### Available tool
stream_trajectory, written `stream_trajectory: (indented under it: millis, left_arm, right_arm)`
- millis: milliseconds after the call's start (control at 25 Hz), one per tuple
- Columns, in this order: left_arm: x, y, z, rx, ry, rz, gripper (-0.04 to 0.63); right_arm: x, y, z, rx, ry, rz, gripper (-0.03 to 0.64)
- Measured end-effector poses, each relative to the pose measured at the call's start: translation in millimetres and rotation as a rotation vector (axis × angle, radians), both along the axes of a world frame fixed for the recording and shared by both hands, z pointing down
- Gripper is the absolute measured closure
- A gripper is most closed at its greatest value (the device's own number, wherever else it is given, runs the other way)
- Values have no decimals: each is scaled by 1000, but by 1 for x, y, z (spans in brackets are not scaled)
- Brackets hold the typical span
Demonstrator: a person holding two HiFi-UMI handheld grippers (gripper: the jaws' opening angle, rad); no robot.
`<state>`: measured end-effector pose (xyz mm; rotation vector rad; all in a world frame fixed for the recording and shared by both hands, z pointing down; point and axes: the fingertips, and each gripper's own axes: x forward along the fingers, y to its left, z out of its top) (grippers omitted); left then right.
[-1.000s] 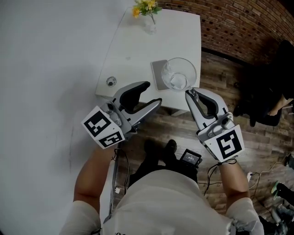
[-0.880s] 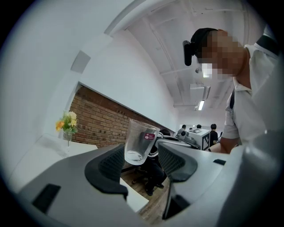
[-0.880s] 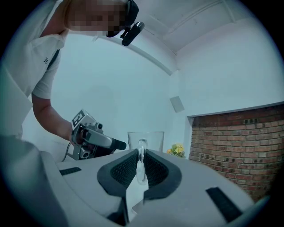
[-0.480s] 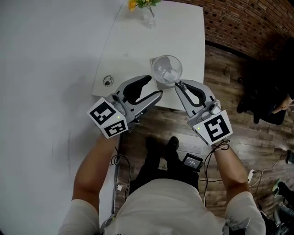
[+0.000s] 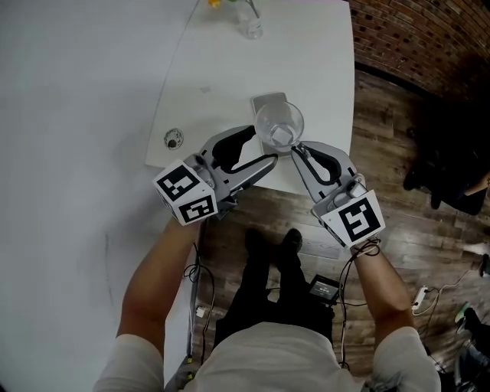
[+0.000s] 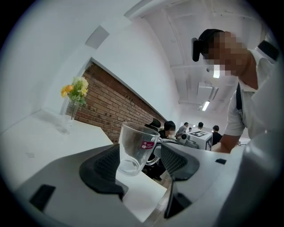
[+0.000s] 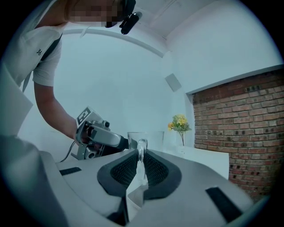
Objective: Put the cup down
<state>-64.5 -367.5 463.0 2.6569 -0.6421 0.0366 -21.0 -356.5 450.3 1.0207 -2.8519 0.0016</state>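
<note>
A clear glass cup (image 5: 279, 126) with a small pink label stands upright at the white table's (image 5: 230, 69) near edge. My right gripper (image 5: 295, 150) is shut on its handle; in the right gripper view the handle (image 7: 141, 153) is pinched between the dark pads. My left gripper (image 5: 264, 145) reaches in from the left. Its jaws are opening and stand wide on either side of the cup (image 6: 135, 146), and the pads do not press on the glass. The cup's foot seems to rest on the tabletop.
A grey square coaster (image 5: 266, 102) lies just behind the cup. A glass vase with yellow flowers (image 5: 249, 23) stands at the table's far side, and a small round fitting (image 5: 174, 138) sits near the left corner. Wooden floor lies below the table edge, with a dark chair (image 5: 452, 164) to the right.
The cup has come down from beside the coaster to the table's near edge, still in the right gripper. The left gripper has moved in until its jaws flank the cup.
</note>
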Motion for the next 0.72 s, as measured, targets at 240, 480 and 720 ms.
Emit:
stream_trajectory:
  millis: [240,480,720]
  left_arm:
    - [2,-7,19,-21,15,17,307]
    - [0,-11,49,-57,-11,10,307]
    - [2,-20,66,-68,-25,5,307]
  right_arm:
    - [-6,-1,21,-22,-25,-41,583]
    - [-8,-5,51,-49,14,-65,583]
    - [-8,-14,69,-68,6,-56,581]
